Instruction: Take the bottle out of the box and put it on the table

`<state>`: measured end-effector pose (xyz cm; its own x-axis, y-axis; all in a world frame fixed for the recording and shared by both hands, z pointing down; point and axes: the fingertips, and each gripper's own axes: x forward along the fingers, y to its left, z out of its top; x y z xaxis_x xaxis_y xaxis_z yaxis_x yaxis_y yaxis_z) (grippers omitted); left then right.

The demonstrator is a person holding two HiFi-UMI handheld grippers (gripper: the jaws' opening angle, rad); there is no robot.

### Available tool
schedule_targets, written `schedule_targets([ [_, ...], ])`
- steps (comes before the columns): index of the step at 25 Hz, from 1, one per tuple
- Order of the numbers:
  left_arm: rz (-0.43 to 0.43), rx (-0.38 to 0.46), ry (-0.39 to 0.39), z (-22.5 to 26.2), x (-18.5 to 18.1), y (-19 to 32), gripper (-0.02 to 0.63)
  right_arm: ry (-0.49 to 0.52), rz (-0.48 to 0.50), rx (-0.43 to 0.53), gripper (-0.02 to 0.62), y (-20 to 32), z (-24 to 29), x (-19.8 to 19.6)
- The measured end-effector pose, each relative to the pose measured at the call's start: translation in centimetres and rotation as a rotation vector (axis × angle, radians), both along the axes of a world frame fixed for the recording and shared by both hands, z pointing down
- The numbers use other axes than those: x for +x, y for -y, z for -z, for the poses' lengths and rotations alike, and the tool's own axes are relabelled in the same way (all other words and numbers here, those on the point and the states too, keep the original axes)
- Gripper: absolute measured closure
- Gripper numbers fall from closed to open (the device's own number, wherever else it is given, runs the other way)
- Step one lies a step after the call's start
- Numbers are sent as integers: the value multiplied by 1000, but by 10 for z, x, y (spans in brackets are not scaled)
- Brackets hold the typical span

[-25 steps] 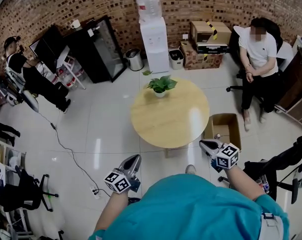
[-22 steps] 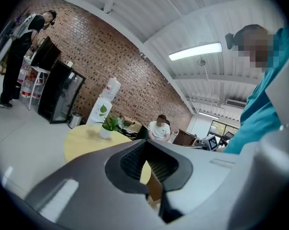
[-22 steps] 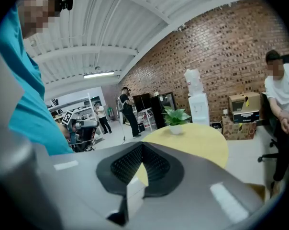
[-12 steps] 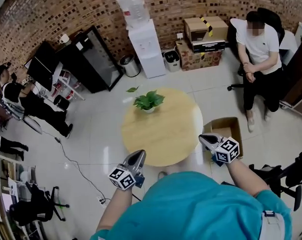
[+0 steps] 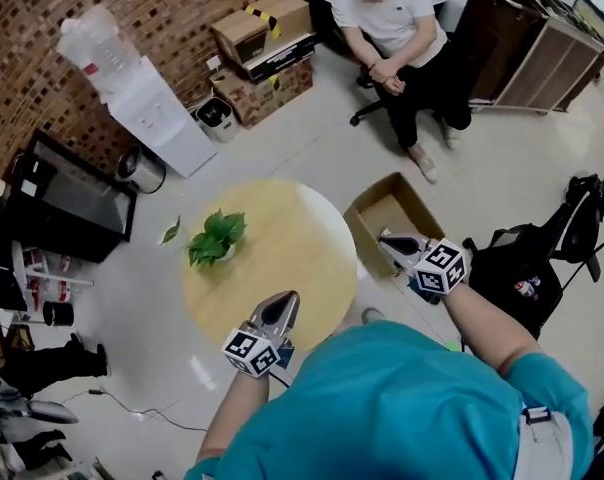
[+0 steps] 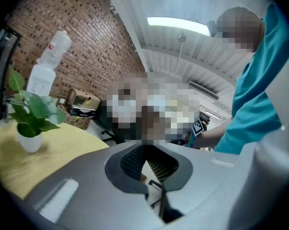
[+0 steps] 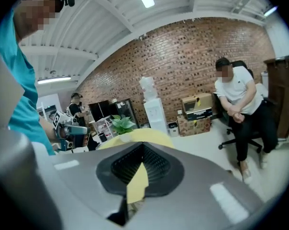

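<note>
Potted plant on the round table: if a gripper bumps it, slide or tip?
Probably light: the potted plant has a small white pot, so a low nudge would likely slide it across the smooth round table. Its leaves spread wider than the pot, so a high push might tip it. The leaves look thin and floppy.

A potted green plant point(image 5: 214, 240) stands near a fallen leaf point(image 5: 171, 231) on the floor point(image 5: 312, 138). Along the brick wall point(image 5: 42, 8) are a white water dispenser point(image 5: 142, 108), a steel bin point(image 5: 142, 168) and stacked cardboard cartons point(image 5: 265, 43). A person in a white shirt point(image 5: 387, 18) sits nearby.
</note>
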<state>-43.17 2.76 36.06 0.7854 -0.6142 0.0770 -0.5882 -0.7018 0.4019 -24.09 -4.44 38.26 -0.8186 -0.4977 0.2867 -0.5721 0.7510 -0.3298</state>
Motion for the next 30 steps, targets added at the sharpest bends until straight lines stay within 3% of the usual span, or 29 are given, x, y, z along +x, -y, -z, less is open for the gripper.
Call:
schedule_targets([
  [4, -131, -26, 27, -24, 44, 36, 606, -27, -107, -1, 594, 13, -16, 38],
  [10, -259, -15, 156, -73, 184, 91, 606, -5, -249, 17, 594, 52, -87, 161],
  [14, -266, -54, 268, -145, 280, 131, 606, 5, -282, 29, 594, 71, -165, 229],
  [19, -281, -190, 374, -269, 362, 175, 600, -6, -361, 0, 594, 94, -275, 277],
  [25, -346, -351, 520, -432, 403, 192, 546, -40, -435, -34, 568, 95, -380, 287],
  [30, -383, -449, 660, -561, 390, 199, 469, -54, -503, -77, 541, 101, -471, 275],
])
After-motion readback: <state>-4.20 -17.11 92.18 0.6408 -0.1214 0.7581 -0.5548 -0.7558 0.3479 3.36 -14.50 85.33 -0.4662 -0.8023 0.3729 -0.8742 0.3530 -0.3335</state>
